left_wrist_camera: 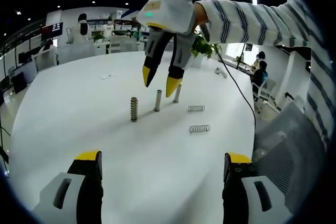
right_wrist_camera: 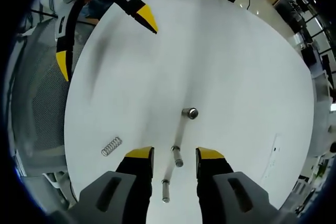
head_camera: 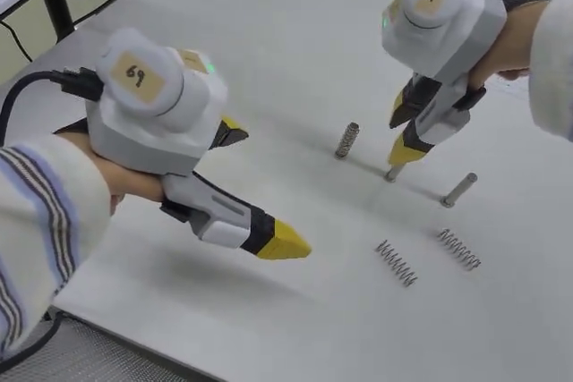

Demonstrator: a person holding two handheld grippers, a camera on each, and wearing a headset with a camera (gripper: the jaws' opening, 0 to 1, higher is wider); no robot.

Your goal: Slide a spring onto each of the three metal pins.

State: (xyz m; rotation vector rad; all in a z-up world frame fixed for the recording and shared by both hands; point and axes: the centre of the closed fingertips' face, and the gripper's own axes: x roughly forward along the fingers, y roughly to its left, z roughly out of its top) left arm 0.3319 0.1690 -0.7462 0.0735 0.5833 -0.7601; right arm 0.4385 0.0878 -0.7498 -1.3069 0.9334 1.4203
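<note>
Three short metal pins stand in a row on the round white table (head_camera: 269, 33). The left pin (right_wrist_camera: 190, 113) wears a coiled steel spring (head_camera: 346, 141). The middle pin (head_camera: 391, 173) and the right pin (head_camera: 458, 190) are bare. The right gripper (head_camera: 401, 129), white with yellow tips, hangs over the middle pin. Its jaws are parted to a narrow gap and grip nothing, and in its own view the pin's top sits between them. Two more wire springs lie flat nearer the person, the left loose spring (head_camera: 396, 263) and the right loose spring (head_camera: 459, 249) side by side. The left gripper (head_camera: 260, 187) hovers at the near left, well apart from the pins, its jaws spread wide and empty.
</note>
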